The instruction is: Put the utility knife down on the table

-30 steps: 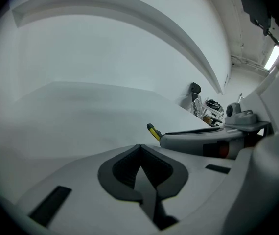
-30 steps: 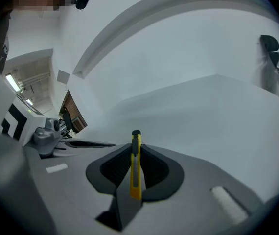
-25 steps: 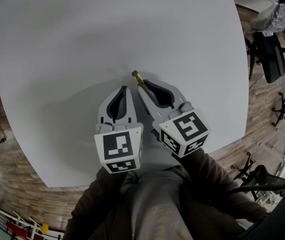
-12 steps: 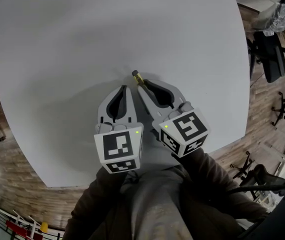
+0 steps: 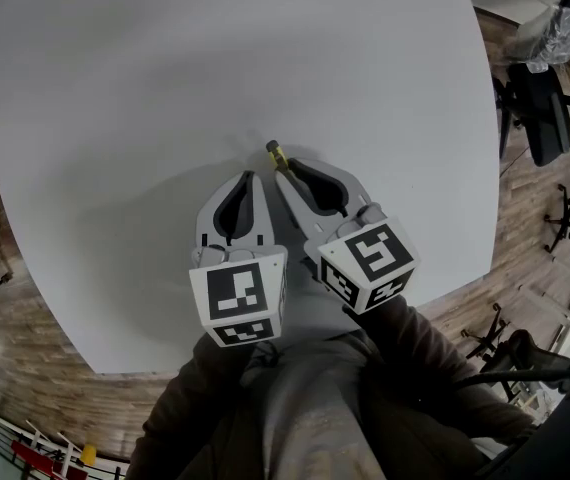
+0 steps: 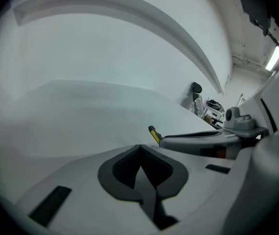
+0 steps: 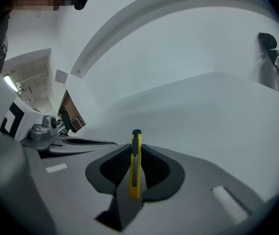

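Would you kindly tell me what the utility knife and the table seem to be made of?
The utility knife: probably moulded plastic, judging by its smooth, uniformly yellow body with a black tip; no blade shows. The table: plain white, matte top without grain or glare, perhaps laminate or painted board.

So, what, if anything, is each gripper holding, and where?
Right gripper: the utility knife, clamped along its body, one end poking out. Left gripper: nothing.
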Tool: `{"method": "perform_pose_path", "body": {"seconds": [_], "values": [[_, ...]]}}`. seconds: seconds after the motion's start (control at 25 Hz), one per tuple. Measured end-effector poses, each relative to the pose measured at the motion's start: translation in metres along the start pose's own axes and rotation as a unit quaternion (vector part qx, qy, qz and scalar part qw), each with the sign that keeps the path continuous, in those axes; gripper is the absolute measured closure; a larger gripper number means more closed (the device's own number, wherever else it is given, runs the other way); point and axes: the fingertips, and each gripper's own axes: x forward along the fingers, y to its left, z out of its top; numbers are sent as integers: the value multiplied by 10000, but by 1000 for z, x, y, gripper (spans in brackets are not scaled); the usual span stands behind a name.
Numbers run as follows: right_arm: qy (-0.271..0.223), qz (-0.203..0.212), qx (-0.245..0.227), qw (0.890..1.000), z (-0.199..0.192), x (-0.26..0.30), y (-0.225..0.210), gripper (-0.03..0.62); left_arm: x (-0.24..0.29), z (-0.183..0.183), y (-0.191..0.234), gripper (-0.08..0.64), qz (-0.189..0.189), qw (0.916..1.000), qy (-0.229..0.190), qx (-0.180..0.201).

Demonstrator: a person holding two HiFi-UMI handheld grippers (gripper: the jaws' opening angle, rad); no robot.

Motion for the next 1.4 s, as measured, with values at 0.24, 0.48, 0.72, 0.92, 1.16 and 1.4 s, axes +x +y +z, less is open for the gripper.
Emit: {"method": "perform_pose_path", "body": {"seconds": [0.24, 0.48, 0.72, 0.92, 1.16, 1.4], "values": [[2, 28, -6, 10000, 0, 1, 0, 520, -2, 2, 0, 557, 24, 10000, -26, 17], [-36, 36, -24, 10000, 3, -3, 1, 522, -9, 10, 0, 557, 69, 9999, -142, 69], [-314, 106, -249, 9991, 28, -31, 12, 540, -33, 31, -17, 557, 101, 9986, -474, 215], [-705, 117, -486, 9963, 50, -79, 13, 591, -60, 42, -48, 558, 124, 9957, -766, 513], [-1013, 330, -558, 9927, 70, -123, 31, 591, -95, 45, -83, 557, 76, 9937, -898, 661], [-1287, 637, -720, 9870, 106, -143, 59, 591, -125, 90, -86, 557, 343, 9861, -1349, 910]]}}
